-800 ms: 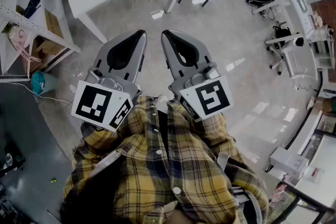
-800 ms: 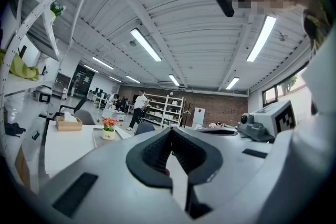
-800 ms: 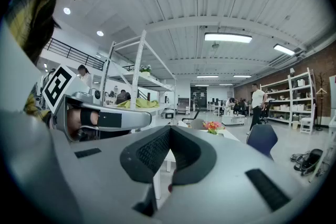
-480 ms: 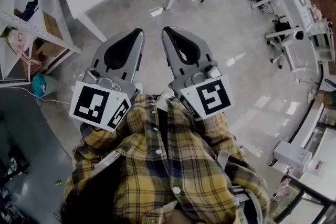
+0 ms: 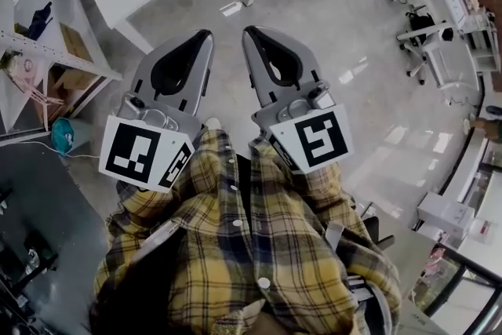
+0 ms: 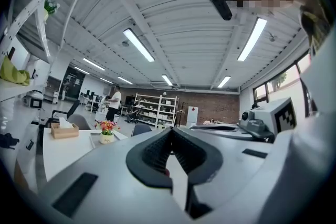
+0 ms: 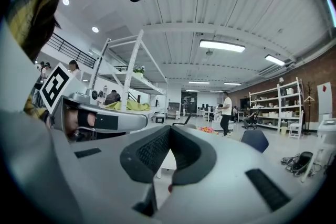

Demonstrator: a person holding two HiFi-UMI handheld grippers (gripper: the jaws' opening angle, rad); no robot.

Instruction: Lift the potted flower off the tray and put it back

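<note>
Potted flower (image 6: 107, 129), bright blooms in a pale round pot (image 6: 107, 138), sits far ahead-left of my left gripper (image 6: 171, 132). That gripper and my right gripper (image 7: 169, 129) are both closed, ribbed black pads (image 6: 155, 150) together, empty.

We get even indoor light from long ceiling lamps (image 6: 139, 44) far above the fingers (image 6: 152, 153). Beyond the fingers, pale glare patches lie on the glossy floor (image 5: 376, 114). Both gripper views bow strongly toward black rounded edges; the head view looks dim.
</note>
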